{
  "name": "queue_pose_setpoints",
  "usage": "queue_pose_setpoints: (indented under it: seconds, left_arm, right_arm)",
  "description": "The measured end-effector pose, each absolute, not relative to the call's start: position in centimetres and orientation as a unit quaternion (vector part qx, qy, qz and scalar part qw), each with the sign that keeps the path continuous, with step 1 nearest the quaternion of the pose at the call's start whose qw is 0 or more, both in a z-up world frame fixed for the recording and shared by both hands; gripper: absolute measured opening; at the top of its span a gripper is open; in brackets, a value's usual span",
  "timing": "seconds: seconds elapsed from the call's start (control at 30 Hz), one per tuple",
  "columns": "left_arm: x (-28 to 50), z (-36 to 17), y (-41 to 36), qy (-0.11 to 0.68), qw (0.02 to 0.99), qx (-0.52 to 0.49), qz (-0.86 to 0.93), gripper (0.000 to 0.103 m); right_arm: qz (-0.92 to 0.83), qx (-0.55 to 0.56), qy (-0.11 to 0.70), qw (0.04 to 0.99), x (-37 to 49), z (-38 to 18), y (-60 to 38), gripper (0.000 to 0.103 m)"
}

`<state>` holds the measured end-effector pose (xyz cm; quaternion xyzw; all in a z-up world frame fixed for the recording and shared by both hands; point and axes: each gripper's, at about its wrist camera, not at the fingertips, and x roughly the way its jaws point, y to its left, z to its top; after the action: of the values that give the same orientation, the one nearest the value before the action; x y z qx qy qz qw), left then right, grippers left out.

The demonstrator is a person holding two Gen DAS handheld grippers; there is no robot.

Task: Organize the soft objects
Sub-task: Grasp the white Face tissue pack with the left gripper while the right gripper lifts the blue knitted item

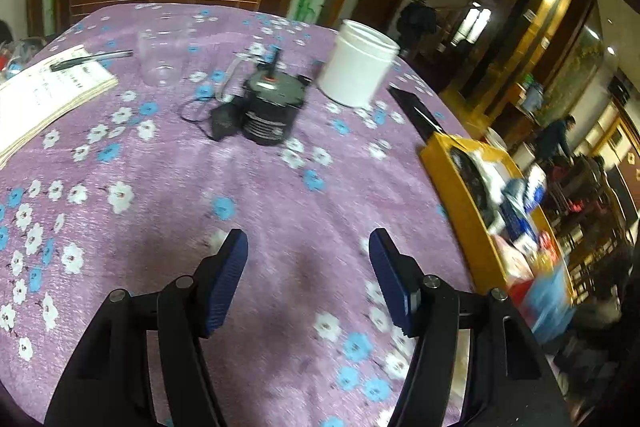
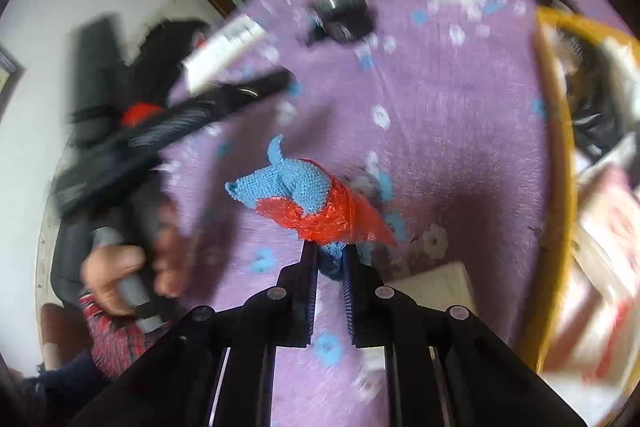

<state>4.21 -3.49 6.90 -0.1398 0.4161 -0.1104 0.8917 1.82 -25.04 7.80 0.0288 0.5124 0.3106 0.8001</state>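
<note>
My right gripper is shut on a bundle of a blue knitted cloth and a red plastic bag, held above the purple floral tablecloth. The yellow-rimmed box with soft items lies to the right. My left gripper is open and empty over the tablecloth; it also shows in the right wrist view, blurred, at the left. The same box lies to its right, holding packets and cloths.
A white jar, a black round device with a cord, a clear cup, and a booklet with a pen sit on the far half of the table. A black flat object lies near the box.
</note>
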Motion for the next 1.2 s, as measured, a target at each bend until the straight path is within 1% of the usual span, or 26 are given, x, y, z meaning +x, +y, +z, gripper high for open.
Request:
queue_pose_setpoints:
  seconds: [0.1,0.2,0.47,0.63,0.73,0.77,0.8,0.83,0.87,0.9,1.0,1.13,1.2]
  left_arm:
    - [2.7,7.4,-5.1,0.422,0.886,-0.123,-0.151,0.062]
    - [0.7,7.6,-8.2,0.428,0.878,-0.069,-0.205,0.077]
    - [-3.8,6.5,-15.7,0.434,0.855,0.082,-0.271,0.077]
    - [-3.6,4.9,-18.6,0.458,0.836,0.129,-0.271,0.077]
    - [-2.9,3.9,-19.1,0.464,0.838,0.13,-0.255,0.077]
    - [-2.6,3.4,-19.0,0.469,0.839,0.122,-0.247,0.076]
    - [-2.4,3.2,-19.0,0.471,0.84,0.116,-0.244,0.072]
    - [-2.5,3.3,-18.8,0.463,0.845,0.113,-0.242,0.055]
    - [-2.6,3.4,-18.7,0.458,0.847,0.115,-0.245,0.046]
    - [-2.8,3.7,-18.5,0.455,0.849,0.113,-0.244,0.044]
    - [-3.3,4.4,-17.4,0.436,0.866,0.103,-0.222,0.043]
    - [-3.8,5.9,-13.7,0.412,0.892,0.044,-0.179,0.044]
    - [-3.8,6.3,-11.7,0.394,0.908,0.032,-0.14,0.044]
  right_arm:
    - [0.26,0.027,0.438,0.86,-0.1,10.7,-28.2,0.012]
    - [0.249,0.062,0.42,0.871,-1.2,11.3,-31.2,0.012]
    - [0.231,0.135,0.398,0.878,-2.9,11.0,-37.0,0.012]
    - [0.24,0.14,0.393,0.877,-2.9,10.6,-37.2,0.012]
    - [0.245,0.139,0.388,0.878,-3.1,10.6,-37.0,0.012]
    - [0.246,0.139,0.388,0.877,-3.1,10.5,-37.0,0.012]
    - [0.248,0.14,0.389,0.876,-3.1,10.4,-37.0,0.012]
    - [0.25,0.141,0.39,0.875,-3.4,10.2,-37.0,0.012]
    - [0.25,0.142,0.39,0.875,-3.4,10.2,-36.9,0.012]
    - [0.252,0.141,0.391,0.874,-3.5,10.1,-36.9,0.012]
    - [0.25,0.138,0.393,0.874,-3.4,9.6,-36.5,0.012]
    - [0.252,0.133,0.397,0.873,-3.2,9.1,-35.2,0.012]
    - [0.25,0.115,0.4,0.874,-3.1,8.8,-33.7,0.012]
